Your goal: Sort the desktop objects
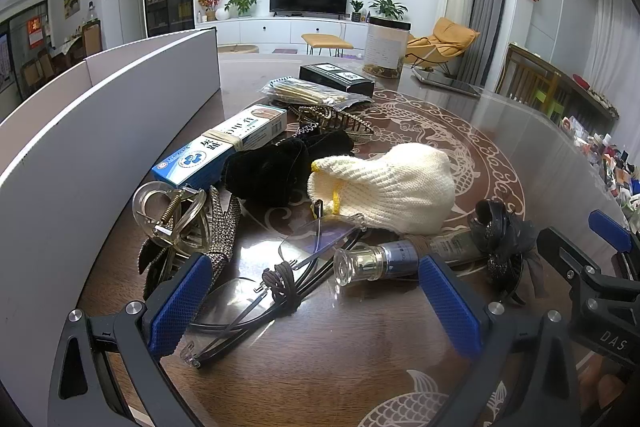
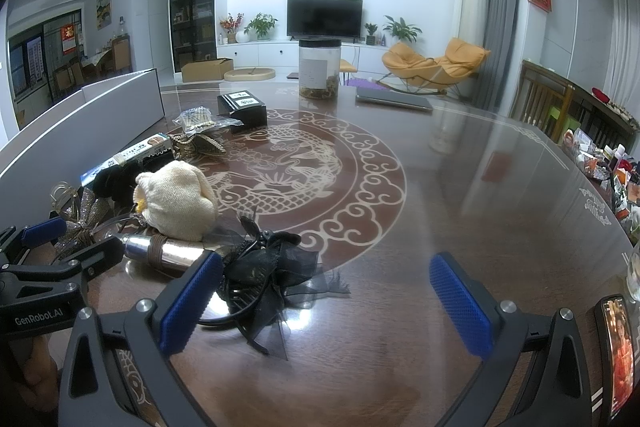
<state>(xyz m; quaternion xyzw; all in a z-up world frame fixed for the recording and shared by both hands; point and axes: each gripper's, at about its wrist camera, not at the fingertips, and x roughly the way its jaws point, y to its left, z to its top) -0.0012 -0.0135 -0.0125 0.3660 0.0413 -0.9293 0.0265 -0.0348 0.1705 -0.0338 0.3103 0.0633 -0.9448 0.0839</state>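
Observation:
A pile of small objects lies on the brown patterned table [image 1: 328, 355]: a cream knit glove [image 1: 392, 183], a black velvet pouch [image 1: 272, 171], a blue-white medicine box [image 1: 224, 143], a clear hair claw [image 1: 172, 211], folded glasses [image 1: 260, 291], a silver spray bottle [image 1: 400, 255] and a black bow hair clip [image 2: 264, 271]. My left gripper [image 1: 316, 299] is open, its fingers either side of the glasses and the bottle's cap. My right gripper [image 2: 324, 303] is open and empty, its left finger [image 2: 192, 303] beside the black bow clip.
A white open box [image 1: 100, 131] stands along the left. Further back lie a gold hair claw [image 1: 340, 123], a packet of sticks [image 1: 308, 93], a black box [image 2: 242, 109], a jar [image 2: 320, 69] and a laptop [image 2: 394, 99]. A phone [image 2: 618, 355] lies at the right.

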